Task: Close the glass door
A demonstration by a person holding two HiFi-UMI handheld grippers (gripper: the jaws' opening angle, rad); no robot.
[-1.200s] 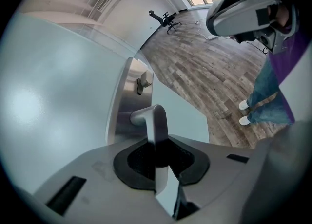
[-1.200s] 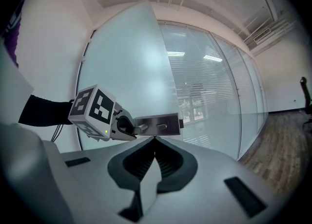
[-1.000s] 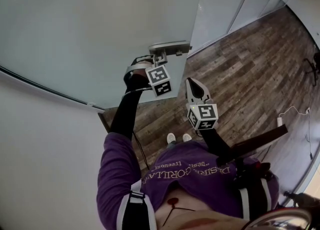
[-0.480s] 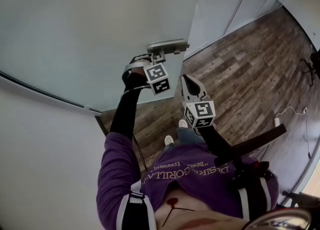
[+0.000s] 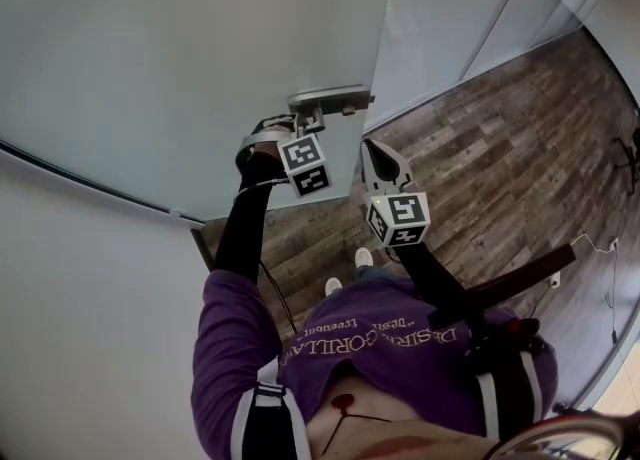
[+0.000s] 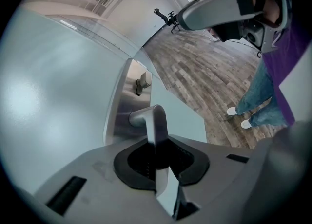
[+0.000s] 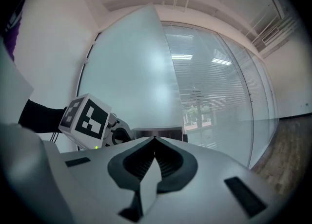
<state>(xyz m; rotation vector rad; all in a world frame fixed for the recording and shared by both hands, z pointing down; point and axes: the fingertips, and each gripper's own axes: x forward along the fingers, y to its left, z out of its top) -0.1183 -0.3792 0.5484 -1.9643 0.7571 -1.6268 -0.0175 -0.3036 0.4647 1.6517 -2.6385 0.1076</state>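
The frosted glass door fills the upper left of the head view, and its free edge runs down to a metal lock plate with a lever handle. My left gripper is shut on that lever. In the left gripper view the lever handle runs straight between the dark pads, with the lock plate behind it. My right gripper hangs just right of the door's edge, shut and holding nothing. In the right gripper view its tips meet in front of the lock plate, beside the left gripper's marker cube.
A fixed glass partition stands right of the door. Wood-plank floor spreads to the right, with the person's white shoes below the handle. A white wall lies at the left. A dark bar and a cable sit at the right.
My right gripper has moved up and left, closer to the door's edge and the handle. The left gripper still grips the lever, which has shifted slightly left. The person's feet have stepped.
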